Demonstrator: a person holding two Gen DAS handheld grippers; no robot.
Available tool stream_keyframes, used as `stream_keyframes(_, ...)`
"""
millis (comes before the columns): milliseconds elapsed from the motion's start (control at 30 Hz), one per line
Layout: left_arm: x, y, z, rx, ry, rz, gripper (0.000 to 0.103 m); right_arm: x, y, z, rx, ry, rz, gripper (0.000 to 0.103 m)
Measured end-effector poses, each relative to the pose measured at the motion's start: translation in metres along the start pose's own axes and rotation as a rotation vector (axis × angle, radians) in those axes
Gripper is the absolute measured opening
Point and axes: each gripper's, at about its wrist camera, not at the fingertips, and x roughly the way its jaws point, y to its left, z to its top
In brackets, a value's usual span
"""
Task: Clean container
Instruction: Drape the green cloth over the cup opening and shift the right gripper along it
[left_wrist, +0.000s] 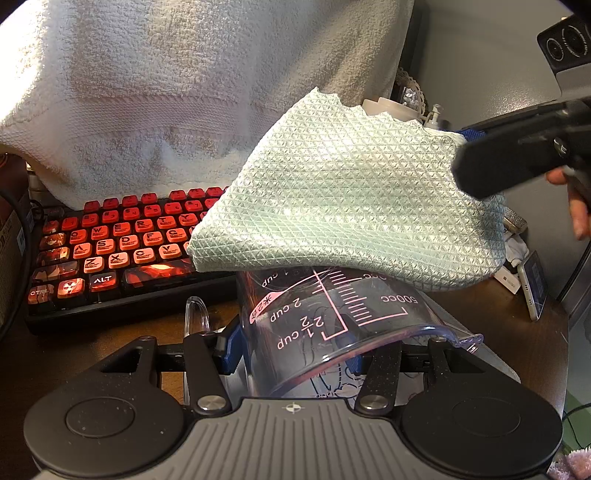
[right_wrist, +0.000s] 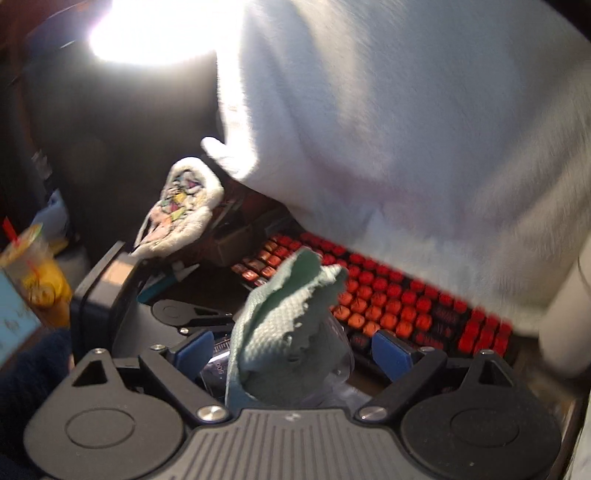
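Left wrist view: closest in, the left gripper (left_wrist: 295, 354) is clamping a clear measuring cup (left_wrist: 332, 325), tipped on its side over the brown desk (left_wrist: 110, 343). A pale green cloth (left_wrist: 351, 206) is draping over the cup's far end, hiding it. A red keyboard (left_wrist: 122, 243) is sitting toward the back edge under a white towel (left_wrist: 184, 92). Right wrist view: the right gripper (right_wrist: 291, 350) is showing wide-apart blue pads (right_wrist: 391, 352), with cloth (right_wrist: 280, 325) bunching between; everything is blurring, so any grip is impossible to judge.
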Motion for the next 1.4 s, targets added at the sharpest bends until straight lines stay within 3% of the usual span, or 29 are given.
stream_keyframes(67, 0.000, 0.000, 0.000, 0.000, 0.000, 0.000, 0.050, -0.002, -0.002, 0.000, 0.014, -0.007, -0.013, 0.103)
stream_keyframes(167, 0.000, -0.001, 0.000, -0.001, 0.000, 0.000, 0.050, -0.003, -0.002, 0.002, -0.026, -0.012, 0.023, 0.103)
stream_keyframes(267, -0.001, -0.001, 0.000, -0.002, -0.001, 0.000, 0.050, 0.006, -0.004, 0.006, -0.098, 0.078, 0.094, 0.103)
stream_keyframes(333, -0.001, -0.001, 0.000, -0.002, -0.001, 0.000, 0.050, 0.010, -0.010, 0.008, -0.075, 0.127, 0.076, 0.103)
stream_keyframes(567, -0.002, 0.000, 0.000, -0.002, 0.000, 0.000, 0.050, -0.008, -0.016, 0.004, -0.009, -0.011, 0.014, 0.103)
stream_keyframes(800, -0.002, 0.000, 0.000, -0.002, 0.000, -0.001, 0.050, -0.017, -0.002, -0.002, -0.174, -0.103, -0.013, 0.103)
stream_keyframes(933, -0.002, 0.001, 0.000, -0.002, 0.000, 0.000, 0.050, -0.019, -0.009, 0.000, -0.093, -0.072, 0.048, 0.103)
stream_keyframes(1067, -0.001, 0.001, 0.000, -0.001, 0.001, 0.001, 0.050, -0.017, 0.000, -0.006, -0.184, -0.070, 0.095, 0.103)
stream_keyframes(1200, -0.001, 0.001, 0.000, -0.001, 0.001, 0.001, 0.050, -0.018, 0.001, -0.015, -0.239, -0.132, 0.167, 0.103)
stream_keyframes(1267, -0.001, 0.001, 0.000, -0.001, 0.001, 0.001, 0.050, -0.011, 0.003, -0.015, -0.250, -0.063, 0.153, 0.103)
stream_keyframes(1333, -0.001, 0.001, 0.000, -0.001, 0.001, 0.001, 0.050, -0.005, -0.004, -0.011, -0.189, -0.006, 0.173, 0.103)
stream_keyframes(1400, -0.001, 0.001, 0.000, -0.001, 0.001, 0.001, 0.050, -0.005, -0.010, -0.009, -0.117, -0.031, 0.140, 0.103)
